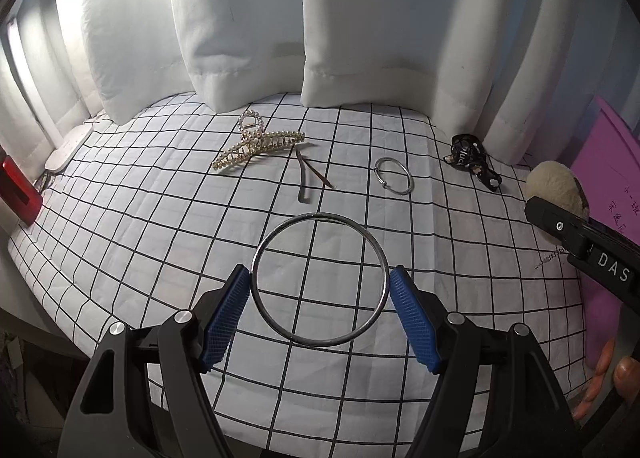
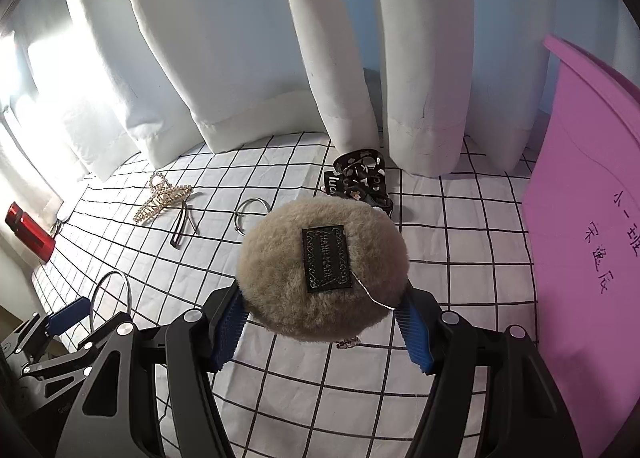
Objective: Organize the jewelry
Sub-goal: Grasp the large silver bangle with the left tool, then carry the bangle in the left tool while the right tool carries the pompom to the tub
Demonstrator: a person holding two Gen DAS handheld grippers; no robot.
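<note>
My left gripper [image 1: 320,269] is shut on a large silver bangle [image 1: 318,215], its blue pads pressing the ring's two sides above the checked cloth [image 1: 160,258]. My right gripper [image 2: 320,292] is shut on a round fluffy beige puff [image 2: 280,258] with a black label; a thin silver chain [image 2: 368,290] trails from it. In the left wrist view the puff [image 1: 556,186] and right gripper [image 1: 580,246] show at the right edge. The bangle [image 2: 110,274] also shows at the lower left of the right wrist view.
On the cloth lie a pearl claw clip [image 1: 256,146], a dark hairpin [image 1: 304,178], a small silver ring [image 1: 394,176] and a black patterned ribbon [image 1: 474,162]. A purple box [image 2: 580,218] stands at the right, a red object [image 2: 30,232] at the left, and white curtains [image 2: 240,58] behind.
</note>
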